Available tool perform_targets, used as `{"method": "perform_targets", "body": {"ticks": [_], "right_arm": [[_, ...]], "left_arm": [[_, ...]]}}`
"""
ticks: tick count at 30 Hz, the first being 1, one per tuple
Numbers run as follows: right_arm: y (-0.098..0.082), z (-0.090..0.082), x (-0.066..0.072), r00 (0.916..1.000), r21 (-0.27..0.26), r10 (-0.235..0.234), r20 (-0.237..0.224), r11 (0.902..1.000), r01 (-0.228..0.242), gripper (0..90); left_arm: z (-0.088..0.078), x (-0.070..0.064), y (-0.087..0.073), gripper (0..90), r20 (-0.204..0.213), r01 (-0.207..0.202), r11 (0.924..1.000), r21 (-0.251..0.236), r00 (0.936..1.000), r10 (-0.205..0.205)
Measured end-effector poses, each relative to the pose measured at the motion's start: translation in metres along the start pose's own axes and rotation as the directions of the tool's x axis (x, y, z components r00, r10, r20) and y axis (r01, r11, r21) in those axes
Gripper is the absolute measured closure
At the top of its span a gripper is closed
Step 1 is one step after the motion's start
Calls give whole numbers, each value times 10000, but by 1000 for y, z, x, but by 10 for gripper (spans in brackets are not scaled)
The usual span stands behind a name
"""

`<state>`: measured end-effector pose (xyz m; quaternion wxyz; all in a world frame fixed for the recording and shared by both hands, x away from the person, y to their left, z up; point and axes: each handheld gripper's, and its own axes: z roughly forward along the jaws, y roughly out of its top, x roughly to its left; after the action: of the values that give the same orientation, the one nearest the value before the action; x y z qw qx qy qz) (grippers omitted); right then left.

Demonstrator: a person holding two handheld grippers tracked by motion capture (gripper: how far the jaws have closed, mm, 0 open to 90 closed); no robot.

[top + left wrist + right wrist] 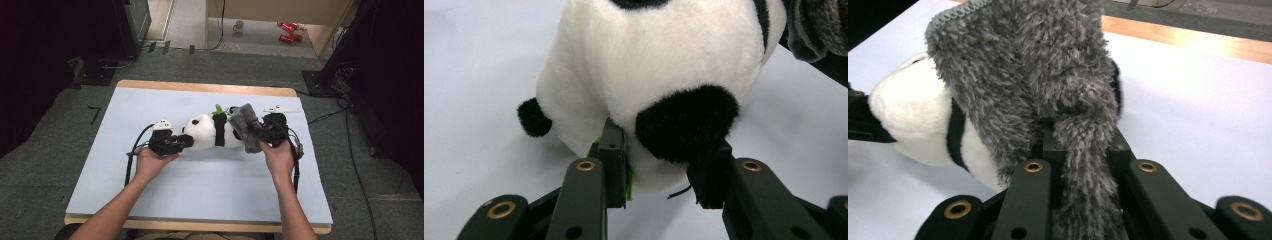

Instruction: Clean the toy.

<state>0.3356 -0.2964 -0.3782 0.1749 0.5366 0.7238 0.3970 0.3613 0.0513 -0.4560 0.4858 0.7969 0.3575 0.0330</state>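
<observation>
A plush panda (206,132) lies on its side near the middle of the pale blue bench (200,185), head toward the person's left. A fuzzy grey sock (246,126) sits over the panda's rear end like a small sack, its stitched rim drawn partway up the white body, so the panda's lower part is inside it; in the right gripper view the sock (1038,85) drapes over the panda (913,120) and a fold of it runs down between the black jaws. The right claw (257,134) is clamped tight on that fold of sock, just beside the panda's rear, with the right hand (279,156) under it, palm toward the panda and the forearm coming up from the near bench edge. The left claw (186,141) is closed on the panda's head, its jaws pressed against the white fur on either side of a black ear (686,129) in the left gripper view. The left hand (152,161) cups that gripper from below, just left of the panda's head.
</observation>
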Motion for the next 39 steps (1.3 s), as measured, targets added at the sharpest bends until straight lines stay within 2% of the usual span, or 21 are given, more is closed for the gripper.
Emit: {"method": "perform_targets", "body": {"ticks": [3,6,8,14,18,22,28,34,39], "right_arm": [[0,-3,-4,9999,-53,157,14,9999,-157,792],[2,-8,-5,9986,-146,376,-364,9992,-382,792],[5,-11,0,9981,-181,268,-549,9994,-278,792],[12,-11,26,9908,-259,-32,-1350,9997,-3,793],[13,-1,52,9824,-104,-488,-1802,9988,477,792],[11,8,70,9738,125,-915,-2080,9953,962,792],[9,22,93,9603,163,-1300,-2469,9903,1383,791],[-2,41,102,9544,434,-1346,-2665,9875,1514,787],[-4,45,95,9601,478,-1314,-2467,9879,1475,784]], "left_arm": [[0,0,0,648,-19,30,10000,13,10000,-30],[-1,0,0,649,-26,69,10000,58,10000,-69],[-1,-1,1,653,-44,137,9999,54,9999,-137],[-2,-6,1,657,-118,19,10000,58,9999,-18],[-2,-9,1,656,-140,58,10000,34,9999,-58],[-2,-13,2,656,-171,75,10000,-6,9998,-75],[-2,-20,1,655,-171,244,9996,-120,9996,-246],[-2,-23,0,655,-258,288,9996,13,9993,-287],[-1,-22,-1,655,-213,244,9997,60,9995,-243]]}}
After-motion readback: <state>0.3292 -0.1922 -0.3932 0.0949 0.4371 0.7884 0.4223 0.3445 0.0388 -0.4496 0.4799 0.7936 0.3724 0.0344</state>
